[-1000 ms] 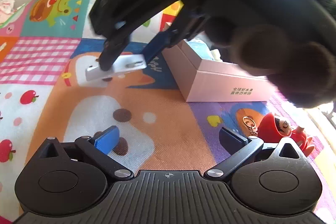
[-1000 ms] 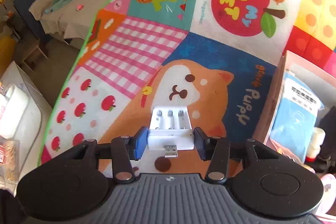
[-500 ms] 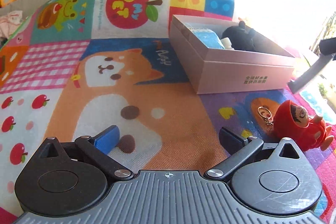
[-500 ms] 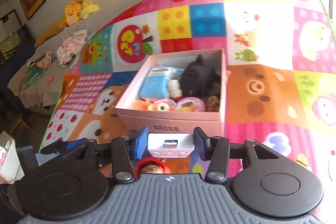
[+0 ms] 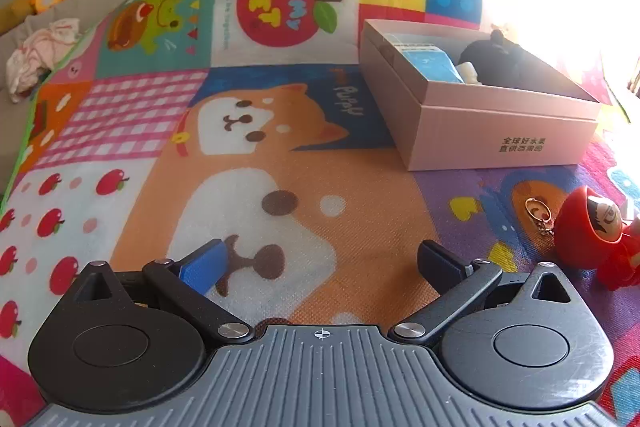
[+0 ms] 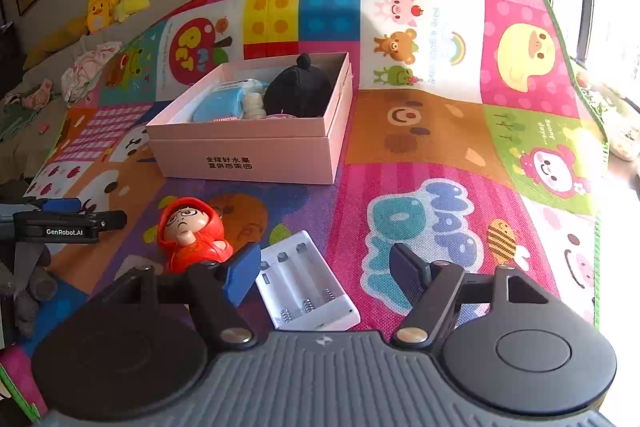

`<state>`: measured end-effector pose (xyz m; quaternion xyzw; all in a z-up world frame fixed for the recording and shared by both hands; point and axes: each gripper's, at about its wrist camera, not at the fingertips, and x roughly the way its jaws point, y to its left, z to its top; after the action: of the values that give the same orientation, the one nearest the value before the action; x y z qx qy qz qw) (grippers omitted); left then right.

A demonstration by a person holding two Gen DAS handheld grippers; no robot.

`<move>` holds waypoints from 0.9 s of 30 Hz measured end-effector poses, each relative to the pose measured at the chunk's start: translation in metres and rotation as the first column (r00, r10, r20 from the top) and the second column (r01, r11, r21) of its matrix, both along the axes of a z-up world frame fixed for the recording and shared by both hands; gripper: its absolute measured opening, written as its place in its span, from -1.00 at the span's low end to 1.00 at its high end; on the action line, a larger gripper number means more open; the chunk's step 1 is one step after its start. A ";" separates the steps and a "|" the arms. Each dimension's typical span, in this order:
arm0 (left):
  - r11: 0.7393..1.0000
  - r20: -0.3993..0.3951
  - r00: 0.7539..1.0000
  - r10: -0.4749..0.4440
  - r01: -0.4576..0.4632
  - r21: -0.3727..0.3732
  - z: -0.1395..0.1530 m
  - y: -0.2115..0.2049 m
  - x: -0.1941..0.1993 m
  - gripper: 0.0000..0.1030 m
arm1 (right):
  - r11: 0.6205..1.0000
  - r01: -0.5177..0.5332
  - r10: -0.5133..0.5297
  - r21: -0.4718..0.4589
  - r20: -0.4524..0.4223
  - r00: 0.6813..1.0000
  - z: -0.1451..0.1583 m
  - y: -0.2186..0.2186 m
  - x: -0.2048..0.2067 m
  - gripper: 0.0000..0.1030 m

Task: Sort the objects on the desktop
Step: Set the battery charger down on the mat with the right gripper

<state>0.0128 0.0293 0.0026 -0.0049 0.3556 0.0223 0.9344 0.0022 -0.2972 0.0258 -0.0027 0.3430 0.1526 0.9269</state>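
Right gripper (image 6: pixel 322 273) hangs just above the play mat (image 6: pixel 440 131), jaws spread and just been opening. The white battery charger (image 6: pixel 306 287) lies flat on the mat between them, nearer the blue left pad (image 6: pixel 240 277); whether that pad touches it can't be told, and the right pad stands clear, so it's released, not grasped. Charger's three slots face up, springs toward the camera.

At approx 10 o'clock from the charger, just beside it, a red hooded doll (image 6: pixel 192 231) lies on its back. Further out at 11 o'clock sits the pink box (image 6: pixel 248 155), lid off, holding a blue packet (image 6: pixel 224 103), a small white bottle (image 6: pixel 254 105) and a black plush (image 6: pixel 298 91).

Left gripper (image 5: pixel 320 263) hovers over the dog picture on the mat, jaws wide apart w/ nothing between them – empty. From its view the pink box is at 1 o'clock and the red doll at 3 o'clock, a gold key ring (image 5: pixel 538 207) lying beside the doll's head. In the right wrist view the left gripper pokes in at 9 o'clock, near the doll but apart from it.

Beyond the mat at 10 o'clock: yellow plush toys (image 6: pixel 108 7) and a heap of clothes (image 6: pixel 90 67) on a grey sofa (image 6: pixel 52 67).
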 end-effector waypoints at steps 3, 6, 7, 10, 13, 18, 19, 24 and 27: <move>1.000 0.000 1.000 0.002 -0.002 0.000 0.000 0.000 0.000 1.00 | 0.998 -0.055 0.055 0.001 0.041 0.998 0.005 0.009 -0.011 0.61; 1.000 0.000 1.000 0.002 -0.002 -0.002 0.000 0.000 0.000 1.00 | 0.993 -0.117 0.117 -0.003 0.054 0.992 0.003 0.024 -0.017 0.73; 1.000 0.000 1.000 0.002 -0.002 -0.002 0.000 0.000 0.000 1.00 | 0.991 -0.131 0.131 -0.010 0.049 0.990 0.001 0.029 -0.018 0.73; 1.000 0.001 1.000 0.007 -0.007 -0.001 0.000 0.001 0.000 1.00 | 0.984 -0.160 0.163 -0.074 0.041 0.986 -0.011 0.049 -0.021 0.73; 1.000 0.002 1.000 0.015 -0.015 -0.003 0.000 0.002 -0.001 1.00 | 0.976 -0.177 0.186 -0.130 0.055 0.981 -0.019 0.059 -0.028 0.74; 1.000 0.001 1.000 0.023 -0.023 -0.002 0.000 -0.001 -0.002 1.00 | 0.965 -0.255 0.258 -0.062 0.034 0.966 -0.018 0.068 -0.032 0.73; 1.000 0.001 1.000 0.023 -0.023 0.000 0.000 -0.002 -0.002 1.00 | 0.961 -0.276 0.277 -0.031 0.026 0.961 -0.018 0.070 -0.032 0.75; 1.000 0.001 1.000 0.023 -0.023 -0.001 -0.001 -0.002 -0.002 1.00 | 0.907 -0.393 0.399 0.153 -0.008 0.917 -0.016 0.078 -0.035 0.78; 1.000 0.001 1.000 0.023 -0.023 -0.002 -0.001 -0.002 -0.002 1.00 | 0.929 -0.367 0.365 0.047 0.049 0.930 -0.011 0.078 -0.045 0.95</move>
<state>0.0107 0.0273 0.0021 -0.0102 0.3550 0.0327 0.9342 -0.0425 -0.2195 0.0149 -0.0440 0.3136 0.3318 0.8886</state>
